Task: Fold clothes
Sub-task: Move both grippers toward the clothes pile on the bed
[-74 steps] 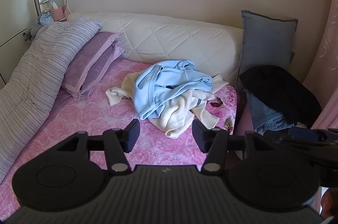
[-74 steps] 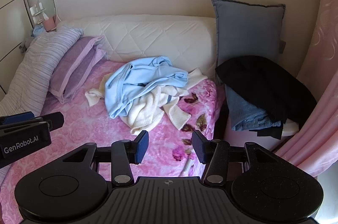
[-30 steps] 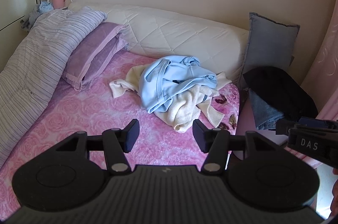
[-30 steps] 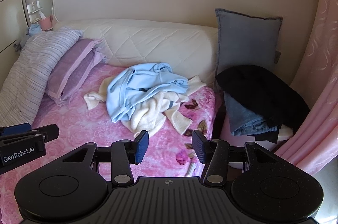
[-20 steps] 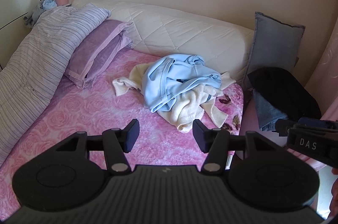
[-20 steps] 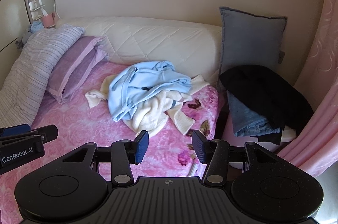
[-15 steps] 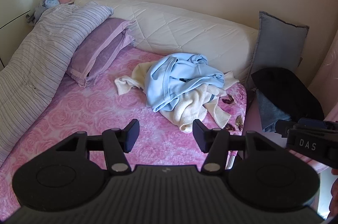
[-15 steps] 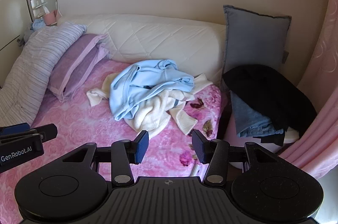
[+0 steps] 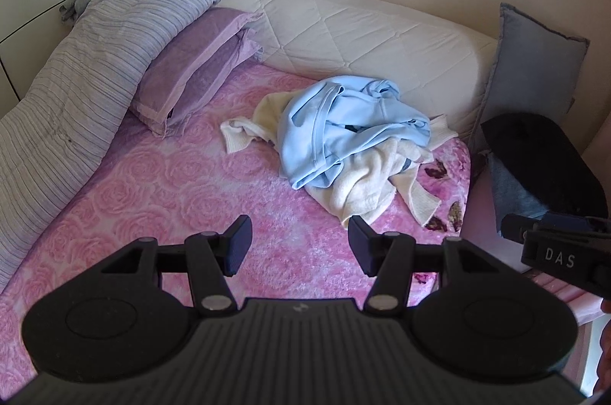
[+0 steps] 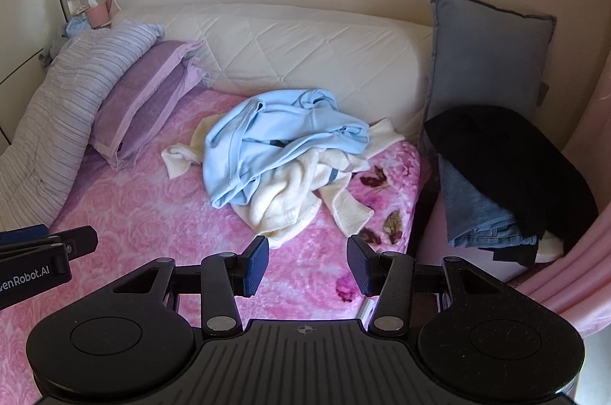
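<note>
A crumpled light blue garment (image 9: 343, 133) (image 10: 275, 141) lies on top of a cream knitted garment (image 9: 366, 183) (image 10: 290, 202) on the pink rose-patterned bed (image 9: 172, 183) (image 10: 152, 210). My left gripper (image 9: 300, 244) hovers above the bed short of the pile, open and with nothing between its fingers. My right gripper (image 10: 307, 261) is also open and empty, just short of the cream garment's near edge. Each gripper's body shows at the edge of the other's view.
Purple pillows (image 9: 198, 65) and a striped duvet (image 9: 76, 88) lie at the left. A quilted white headboard (image 10: 305, 49) and a grey cushion (image 10: 485, 57) stand behind. Black clothing (image 10: 504, 153) and jeans (image 10: 473, 214) are piled beside the bed at the right, by a pink curtain (image 10: 580, 252).
Both grippers have moved forward and down toward the clothes pile, which looks larger and nearer in both views. The jaws have kept the same opening.
</note>
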The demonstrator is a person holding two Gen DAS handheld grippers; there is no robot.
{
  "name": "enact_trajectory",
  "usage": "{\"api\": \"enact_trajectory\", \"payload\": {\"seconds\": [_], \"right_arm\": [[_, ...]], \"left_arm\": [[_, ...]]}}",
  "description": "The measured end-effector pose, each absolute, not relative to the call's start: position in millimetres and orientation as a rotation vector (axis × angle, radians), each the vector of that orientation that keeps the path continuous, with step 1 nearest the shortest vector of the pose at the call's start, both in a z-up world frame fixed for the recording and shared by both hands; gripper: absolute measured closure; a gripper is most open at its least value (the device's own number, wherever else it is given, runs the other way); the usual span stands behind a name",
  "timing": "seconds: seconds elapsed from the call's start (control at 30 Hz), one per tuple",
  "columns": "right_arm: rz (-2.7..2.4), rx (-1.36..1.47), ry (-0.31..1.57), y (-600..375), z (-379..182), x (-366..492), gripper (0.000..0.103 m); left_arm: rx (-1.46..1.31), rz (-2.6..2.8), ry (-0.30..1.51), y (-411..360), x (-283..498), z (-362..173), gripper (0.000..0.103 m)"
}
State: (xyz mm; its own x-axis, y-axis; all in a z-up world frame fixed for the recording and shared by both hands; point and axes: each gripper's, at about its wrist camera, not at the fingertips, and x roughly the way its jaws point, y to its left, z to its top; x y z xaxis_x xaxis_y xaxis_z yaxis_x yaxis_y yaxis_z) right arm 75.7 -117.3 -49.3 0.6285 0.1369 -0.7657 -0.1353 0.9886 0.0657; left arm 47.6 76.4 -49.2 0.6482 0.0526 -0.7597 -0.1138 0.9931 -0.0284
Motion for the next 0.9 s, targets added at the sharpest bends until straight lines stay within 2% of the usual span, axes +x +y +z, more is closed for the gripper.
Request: {"api": "enact_trajectory", "payload": {"seconds": [0.47,0.63,0.9], "right_arm": [[0.21,-0.022,0.938,-139.9,-69.3,149.2,0.054],[0.217,-0.041,0.954,-149.1,-74.6,174.6,0.054],[0.232,-0.098,0.991,-153.2,-89.3,214.4,0.054]], "left_arm": [[-0.079,0.126,0.933,50.1,114.5,-66.4,0.051],[-0.075,0.138,0.946,41.2,136.9,-72.9,0.043],[-0.076,0.16,0.986,35.7,170.3,-86.3,0.042]]}}
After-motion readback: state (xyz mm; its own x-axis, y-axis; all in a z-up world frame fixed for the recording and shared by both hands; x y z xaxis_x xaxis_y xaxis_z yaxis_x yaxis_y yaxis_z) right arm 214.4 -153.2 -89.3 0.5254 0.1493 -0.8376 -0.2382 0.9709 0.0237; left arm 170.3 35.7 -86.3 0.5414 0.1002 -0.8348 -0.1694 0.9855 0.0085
